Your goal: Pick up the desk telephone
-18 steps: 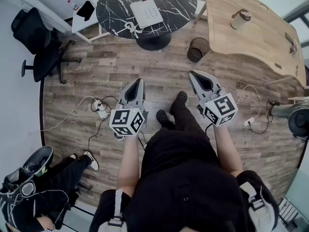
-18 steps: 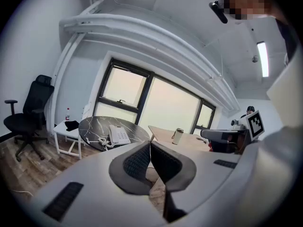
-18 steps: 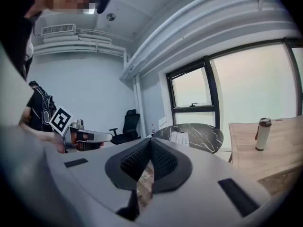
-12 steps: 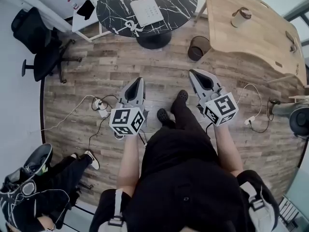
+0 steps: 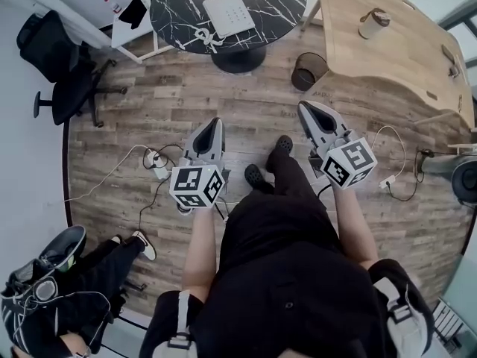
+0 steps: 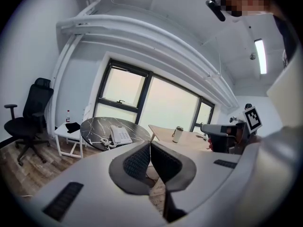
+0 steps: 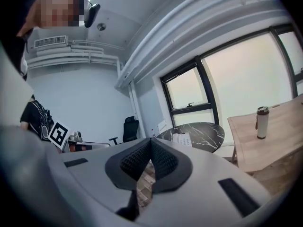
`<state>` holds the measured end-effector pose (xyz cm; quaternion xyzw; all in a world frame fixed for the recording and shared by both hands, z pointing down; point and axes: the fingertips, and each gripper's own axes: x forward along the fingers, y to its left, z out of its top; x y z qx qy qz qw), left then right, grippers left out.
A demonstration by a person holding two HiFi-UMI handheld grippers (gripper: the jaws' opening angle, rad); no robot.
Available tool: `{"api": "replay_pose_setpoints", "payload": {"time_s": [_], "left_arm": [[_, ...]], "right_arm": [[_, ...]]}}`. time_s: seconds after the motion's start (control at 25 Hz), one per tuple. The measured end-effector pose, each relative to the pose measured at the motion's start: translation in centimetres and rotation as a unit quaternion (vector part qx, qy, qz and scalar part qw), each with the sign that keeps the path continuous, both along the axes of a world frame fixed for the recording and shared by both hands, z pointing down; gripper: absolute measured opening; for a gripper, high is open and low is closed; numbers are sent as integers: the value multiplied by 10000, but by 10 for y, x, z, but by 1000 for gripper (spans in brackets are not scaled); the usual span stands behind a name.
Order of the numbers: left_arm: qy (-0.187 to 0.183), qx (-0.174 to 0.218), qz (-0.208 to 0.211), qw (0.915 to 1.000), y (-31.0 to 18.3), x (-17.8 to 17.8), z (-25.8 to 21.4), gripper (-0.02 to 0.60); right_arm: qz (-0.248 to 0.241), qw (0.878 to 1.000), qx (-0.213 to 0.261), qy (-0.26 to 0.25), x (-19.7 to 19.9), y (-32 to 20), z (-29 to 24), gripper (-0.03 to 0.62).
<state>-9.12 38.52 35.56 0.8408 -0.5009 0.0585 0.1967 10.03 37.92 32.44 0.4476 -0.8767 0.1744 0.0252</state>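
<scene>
The desk telephone point(image 5: 227, 13) is sitting on the round black marble table point(image 5: 171, 10), near that table's middle. Its coiled cord point(image 5: 203, 37) is lying toward the table's near edge.

The left gripper point(image 5: 215, 125) is hovering over the wood floor point(image 5: 149, 110), well apart from the table. Its fingers are pressing together with nothing between them. In the left gripper view the telephone is showing far beyond their tips, a little to the left.

The right gripper point(image 5: 305, 110) is hanging well apart from the table too, off its near right side. Its jaws are closing pad against pad on nothing. In the right gripper view the telephone is showing far off on the table, just right of the fingertips' line.

A waste bin point(image 5: 308, 71) is standing on the floor near the table's right side. A wooden desk point(image 5: 387, 43) is standing further to the table's right, carrying a tumbler point(image 5: 371, 24).
</scene>
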Motion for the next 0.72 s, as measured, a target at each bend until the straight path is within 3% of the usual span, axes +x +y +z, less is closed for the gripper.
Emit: {"api": "replay_pose_setpoints", "payload": {"time_s": [0.36, 0.72], "left_arm": [[55, -126, -65, 9999, -14, -6, 14, 18], [-81, -227, -225, 9995, -71, -12, 19, 18]], "right_arm": [[-11, 9999, 63, -96, -3, -12, 6, 31], [-8, 9999, -31, 147, -5, -89, 23, 31]]}}
